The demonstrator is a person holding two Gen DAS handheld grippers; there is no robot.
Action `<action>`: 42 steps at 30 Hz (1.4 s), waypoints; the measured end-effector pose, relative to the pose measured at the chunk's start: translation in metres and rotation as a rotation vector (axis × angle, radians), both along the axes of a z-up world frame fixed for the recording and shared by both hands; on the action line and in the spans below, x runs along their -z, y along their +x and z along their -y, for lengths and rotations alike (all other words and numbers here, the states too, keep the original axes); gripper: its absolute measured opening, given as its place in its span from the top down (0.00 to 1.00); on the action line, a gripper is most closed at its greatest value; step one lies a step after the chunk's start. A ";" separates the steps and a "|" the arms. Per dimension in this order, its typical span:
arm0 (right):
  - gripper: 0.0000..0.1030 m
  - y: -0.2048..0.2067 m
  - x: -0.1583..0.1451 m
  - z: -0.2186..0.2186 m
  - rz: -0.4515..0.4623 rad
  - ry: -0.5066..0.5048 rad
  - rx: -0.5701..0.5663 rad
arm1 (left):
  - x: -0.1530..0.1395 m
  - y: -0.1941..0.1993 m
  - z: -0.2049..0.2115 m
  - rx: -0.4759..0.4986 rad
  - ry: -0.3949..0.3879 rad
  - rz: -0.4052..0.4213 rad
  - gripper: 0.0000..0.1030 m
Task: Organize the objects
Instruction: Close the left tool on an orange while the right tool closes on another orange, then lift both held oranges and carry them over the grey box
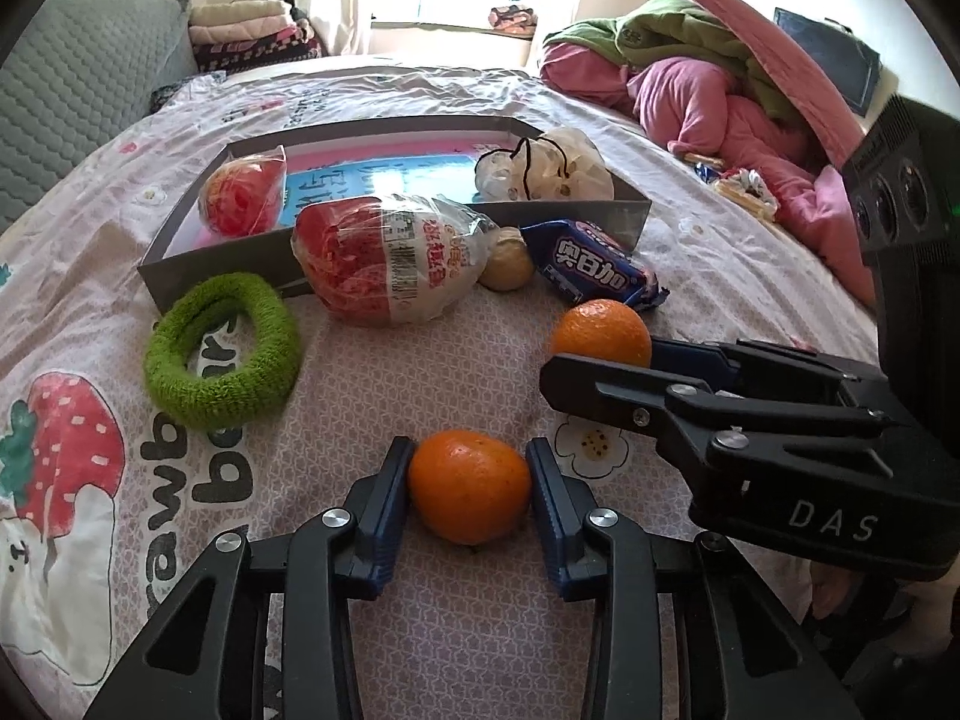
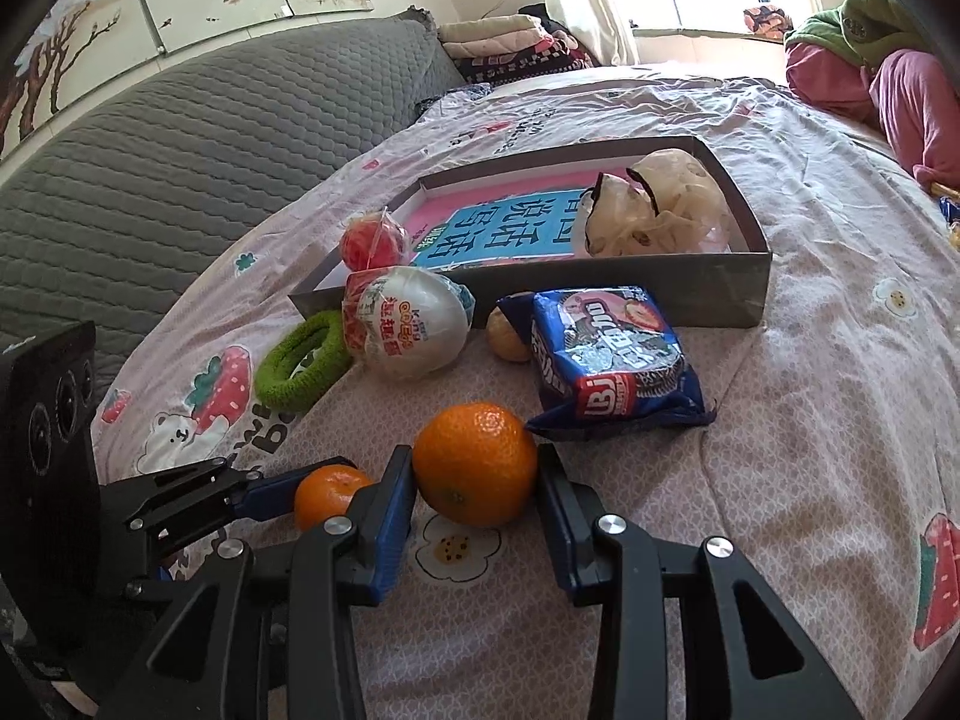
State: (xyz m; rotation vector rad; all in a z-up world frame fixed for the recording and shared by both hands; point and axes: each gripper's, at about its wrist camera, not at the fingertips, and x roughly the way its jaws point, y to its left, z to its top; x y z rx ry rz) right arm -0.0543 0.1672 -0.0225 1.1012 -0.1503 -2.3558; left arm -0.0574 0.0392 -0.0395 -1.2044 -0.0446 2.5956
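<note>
Two oranges lie on the bedspread in front of a grey box (image 1: pixel 396 264). My left gripper (image 1: pixel 470 468) is shut on the smaller orange (image 1: pixel 469 485), which still rests on the bed; it also shows in the right wrist view (image 2: pixel 327 493). My right gripper (image 2: pixel 476 480) has its pads against the sides of the larger orange (image 2: pixel 474 463), seen from the side in the left wrist view (image 1: pixel 602 333). The box (image 2: pixel 708 282) holds a red wrapped ball (image 1: pixel 243 198) and a white bag (image 1: pixel 543 165).
In front of the box lie a green knitted ring (image 1: pixel 222 351), a red-and-white egg toy in wrap (image 1: pixel 390 258), a small beige ball (image 1: pixel 507 267) and a blue cookie pack (image 2: pixel 609 354). Pink and green bedding (image 1: pixel 720 102) is piled at the right.
</note>
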 end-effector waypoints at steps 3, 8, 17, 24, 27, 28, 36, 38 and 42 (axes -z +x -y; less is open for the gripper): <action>0.61 0.003 -0.002 -0.002 -0.011 0.002 0.002 | -0.001 0.003 0.000 -0.001 -0.002 -0.001 0.63; 0.61 0.013 -0.011 -0.001 -0.066 0.020 -0.010 | -0.005 0.009 0.003 -0.005 -0.001 -0.012 0.63; 0.61 0.015 -0.020 -0.010 -0.076 -0.034 -0.008 | -0.017 0.016 0.008 -0.031 -0.005 -0.049 0.63; 0.61 0.018 -0.026 -0.012 -0.108 -0.046 -0.008 | -0.023 0.021 0.013 -0.041 -0.014 -0.066 0.63; 0.61 0.020 -0.029 -0.011 -0.130 -0.036 -0.009 | -0.027 0.022 0.015 -0.044 -0.007 -0.075 0.63; 0.61 0.021 -0.030 -0.011 -0.133 -0.041 -0.009 | -0.028 0.023 0.016 -0.048 -0.011 -0.083 0.63; 0.61 0.023 -0.035 -0.012 -0.163 -0.038 -0.005 | -0.038 0.024 0.021 -0.065 -0.008 -0.112 0.63; 0.61 0.024 -0.036 -0.012 -0.173 -0.038 -0.005 | -0.039 0.024 0.024 -0.068 -0.004 -0.115 0.63; 0.61 0.025 -0.038 -0.012 -0.184 -0.036 0.000 | -0.041 0.023 0.025 -0.074 -0.004 -0.122 0.63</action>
